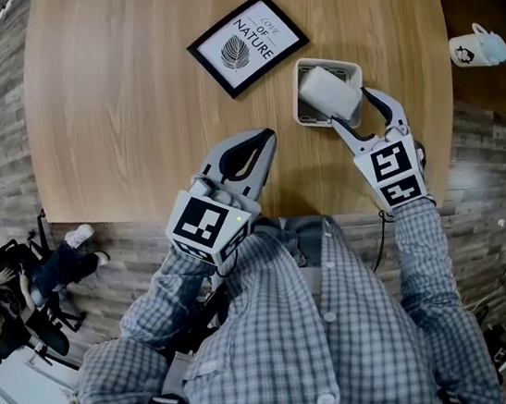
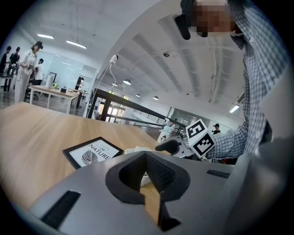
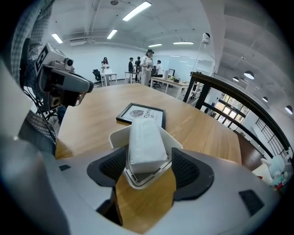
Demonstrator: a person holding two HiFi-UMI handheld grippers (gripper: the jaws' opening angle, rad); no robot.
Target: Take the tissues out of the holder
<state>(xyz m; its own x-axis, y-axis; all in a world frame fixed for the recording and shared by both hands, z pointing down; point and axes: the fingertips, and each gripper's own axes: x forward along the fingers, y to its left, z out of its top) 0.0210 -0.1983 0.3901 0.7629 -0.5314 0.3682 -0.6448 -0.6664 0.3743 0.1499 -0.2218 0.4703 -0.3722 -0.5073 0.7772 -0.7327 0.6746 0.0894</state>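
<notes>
right claw (image 3: 148, 161) spread wide, tissue pack (image 3: 146, 140) between its jaws in white holder (image 3: 118, 135), left claw (image 1: 266, 139) pressed together, well apart

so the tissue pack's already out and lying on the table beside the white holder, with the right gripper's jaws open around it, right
Not right: the tissue pack sits inside the white holder, sticking up above its rim, not on the table beside it. The right gripper does have its jaws open around it. The right gripper view shows this.
</notes>
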